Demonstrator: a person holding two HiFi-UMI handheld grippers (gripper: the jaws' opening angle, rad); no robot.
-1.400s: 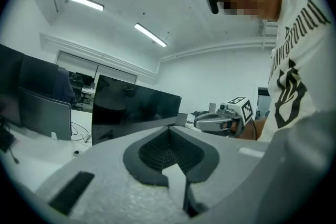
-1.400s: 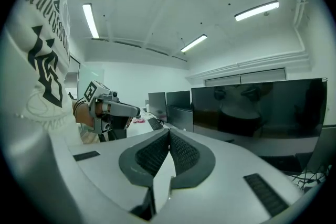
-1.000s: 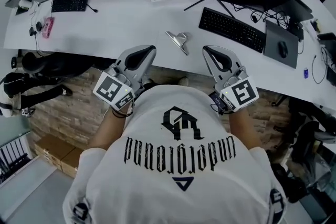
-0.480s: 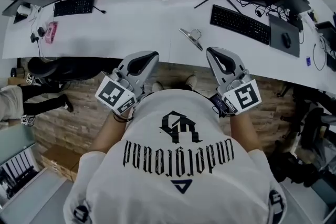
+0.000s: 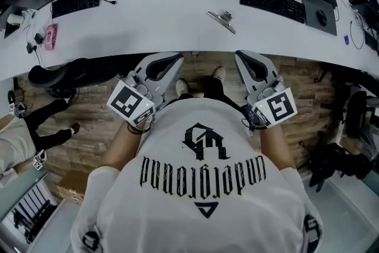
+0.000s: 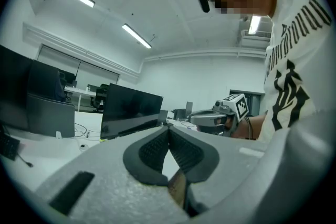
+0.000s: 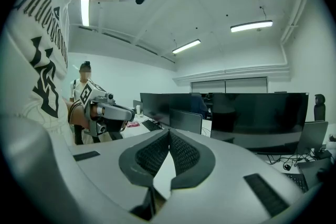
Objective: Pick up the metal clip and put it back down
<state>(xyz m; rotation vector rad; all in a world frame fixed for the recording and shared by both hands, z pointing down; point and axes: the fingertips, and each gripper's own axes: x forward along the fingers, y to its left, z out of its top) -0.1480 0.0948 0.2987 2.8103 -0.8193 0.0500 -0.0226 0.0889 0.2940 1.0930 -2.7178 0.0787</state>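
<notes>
Hovering off the desk edge, left gripper and right gripper, jaws together, empty; metal clip beyond.

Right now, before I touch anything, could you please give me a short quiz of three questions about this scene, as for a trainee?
1. True or false: the left tool holds the metal clip.
2. The metal clip lies: A) on the white desk; B) on the floor; C) between the jaws of the right tool.
3. Fill in: the jaws of the right tool are ____ (open or shut).
Key: 1 false, it is shut and empty; 2 A; 3 shut.
</notes>
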